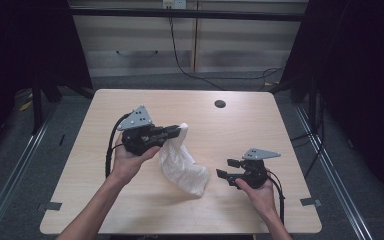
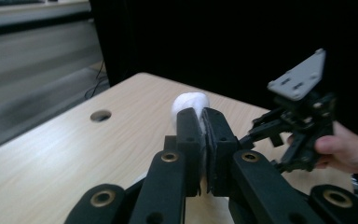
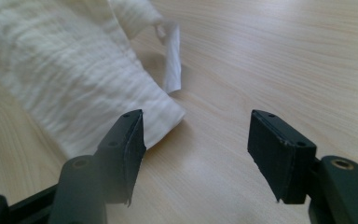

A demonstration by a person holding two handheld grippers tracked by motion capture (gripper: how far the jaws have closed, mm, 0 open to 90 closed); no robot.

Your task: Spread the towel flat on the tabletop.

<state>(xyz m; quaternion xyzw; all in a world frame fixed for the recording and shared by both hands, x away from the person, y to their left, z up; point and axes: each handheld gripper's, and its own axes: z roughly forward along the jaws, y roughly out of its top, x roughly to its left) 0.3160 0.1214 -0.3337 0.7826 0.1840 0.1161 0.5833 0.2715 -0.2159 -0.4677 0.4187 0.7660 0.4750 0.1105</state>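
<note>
Left gripper (image 1: 176,131) is closed on one end of the white crinkled cloth (image 1: 182,167); in the left gripper view its two black jaws are pressed together with a small white bulge of fabric (image 2: 191,103) coming out above them. From this held end the cloth hangs down and runs across the light wooden table (image 1: 130,210), and its long axis goes from the left gripper, at the far left, toward the near right, where the free end lies flat on the wood. The right gripper (image 1: 225,168) has its jaws wide apart with nothing between them, and it stands low over the table just beside that free end, so the right hand (image 1: 259,192) is clearly the nearer one to it. In the right gripper view, the lower corner of the cloth (image 3: 165,119) lies at the left jaw, partly behind it, while the space in front of the right jaw is bare wood. I judge that the coming grasp depends on this offset: the cloth is to the left of the open gap, not inside it, so the right gripper probably has to shift toward that corner before closing. A small white tab (image 3: 172,58) stands up at the hem further away.
</note>
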